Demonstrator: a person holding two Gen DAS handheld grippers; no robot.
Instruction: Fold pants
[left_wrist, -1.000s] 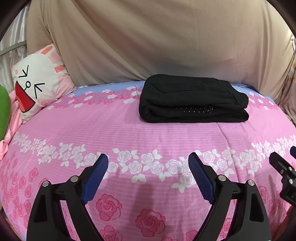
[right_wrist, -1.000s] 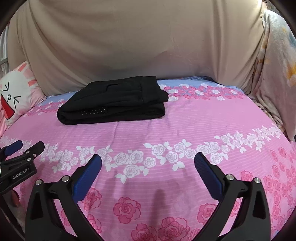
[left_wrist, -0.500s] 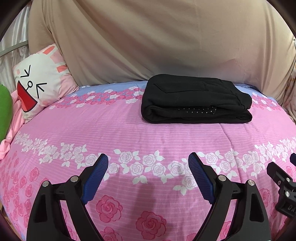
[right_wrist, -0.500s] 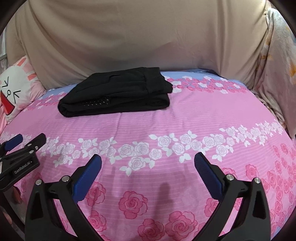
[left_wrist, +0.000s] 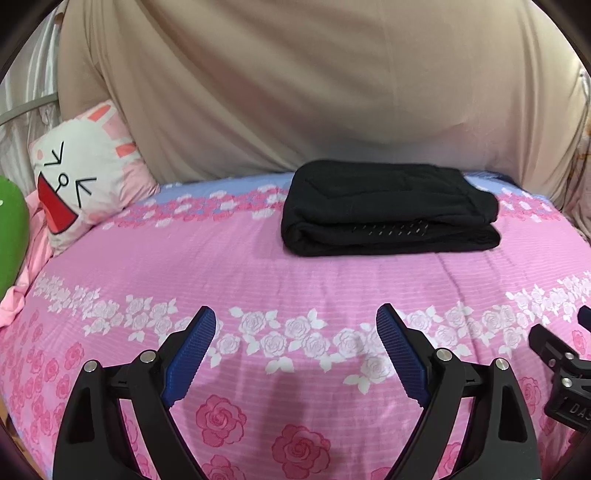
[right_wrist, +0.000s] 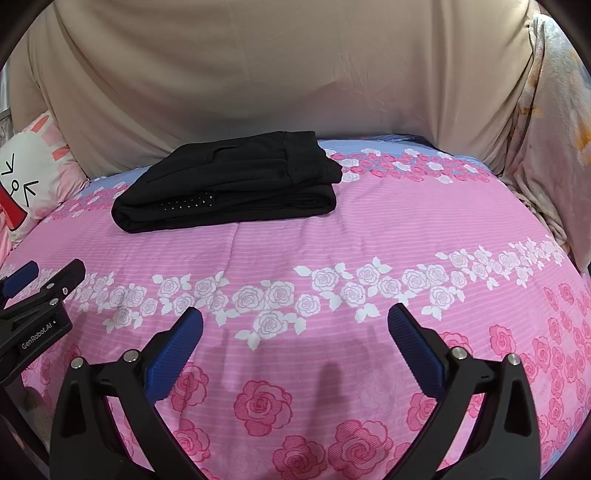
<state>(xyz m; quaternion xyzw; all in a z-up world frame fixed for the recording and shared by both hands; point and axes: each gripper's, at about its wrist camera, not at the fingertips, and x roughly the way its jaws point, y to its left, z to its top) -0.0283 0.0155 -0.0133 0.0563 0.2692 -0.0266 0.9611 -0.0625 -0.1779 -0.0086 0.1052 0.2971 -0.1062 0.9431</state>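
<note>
Hovering over the near part of the bed (left_wrist: 258, 266), I hold my left gripper (left_wrist: 295, 354) with its blue pads spread wide and nothing between them; my right gripper (right_wrist: 295, 350) hangs beside it, jaws equally apart and empty. Each one shows at the edge of the other's view, close alongside but not touching. Below both lies open pink rose-print cover, smooth and bare across the whole near and middle stretch, so the room under my claws is free. The black pants (left_wrist: 388, 210) sit folded into a thick, neat rectangle near the far edge of the bed, well apart from both grippers, with a row of small pale dots showing along the fold that faces me. Behind them a beige sheet (left_wrist: 314, 92) drapes down to the far edge like a wall. At the far left corner a cartoon rabbit pillow (left_wrist: 77, 177) leans up, with something green (left_wrist: 11, 229) just beside it at the left edge, only partly in view. Along the right edge hangs a pale floral cloth (right_wrist: 546, 129).
</note>
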